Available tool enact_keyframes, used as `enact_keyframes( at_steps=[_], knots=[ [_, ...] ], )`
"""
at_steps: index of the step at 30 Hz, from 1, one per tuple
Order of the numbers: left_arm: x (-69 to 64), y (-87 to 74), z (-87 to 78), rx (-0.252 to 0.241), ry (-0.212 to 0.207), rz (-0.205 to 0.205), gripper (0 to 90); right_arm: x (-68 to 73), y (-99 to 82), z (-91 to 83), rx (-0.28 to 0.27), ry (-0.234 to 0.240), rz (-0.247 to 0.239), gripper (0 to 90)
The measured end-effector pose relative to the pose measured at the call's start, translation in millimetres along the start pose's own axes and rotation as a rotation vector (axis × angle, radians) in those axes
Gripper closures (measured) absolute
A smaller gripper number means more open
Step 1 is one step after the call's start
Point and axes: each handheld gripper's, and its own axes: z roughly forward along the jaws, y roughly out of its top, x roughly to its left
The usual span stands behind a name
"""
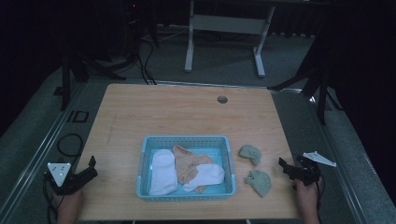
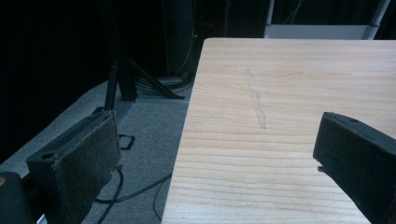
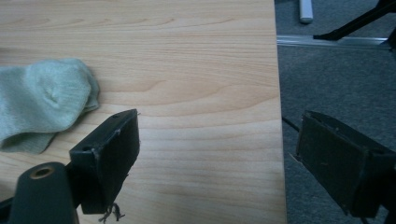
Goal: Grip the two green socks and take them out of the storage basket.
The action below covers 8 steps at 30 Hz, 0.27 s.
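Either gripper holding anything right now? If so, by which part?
Nothing is held. The left gripper and the right gripper both have their jaws open with only bare table between them; the nearest green sock lies untouched beside the right one.

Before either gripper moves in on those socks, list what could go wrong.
1. The right gripper sits at the table's right edge; a sideways push on the nearer green sock could crumple it rather than grip it.
2. The two green socks lie close together, so one closing might drag the farther green sock too.
3. The blue basket already holds a loose pile; dropping more in could leave fabric hanging over the rim.
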Motion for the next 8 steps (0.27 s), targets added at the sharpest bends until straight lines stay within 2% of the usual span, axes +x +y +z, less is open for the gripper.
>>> enact_keyframes(
  at_steps=[8],
  knots=[
    [0.3,0.1,-0.1,0.001,0.0,-0.001,0.4,-1.0,0.7,2.0,0.022,0.014,0.008,13.5]
  ],
)
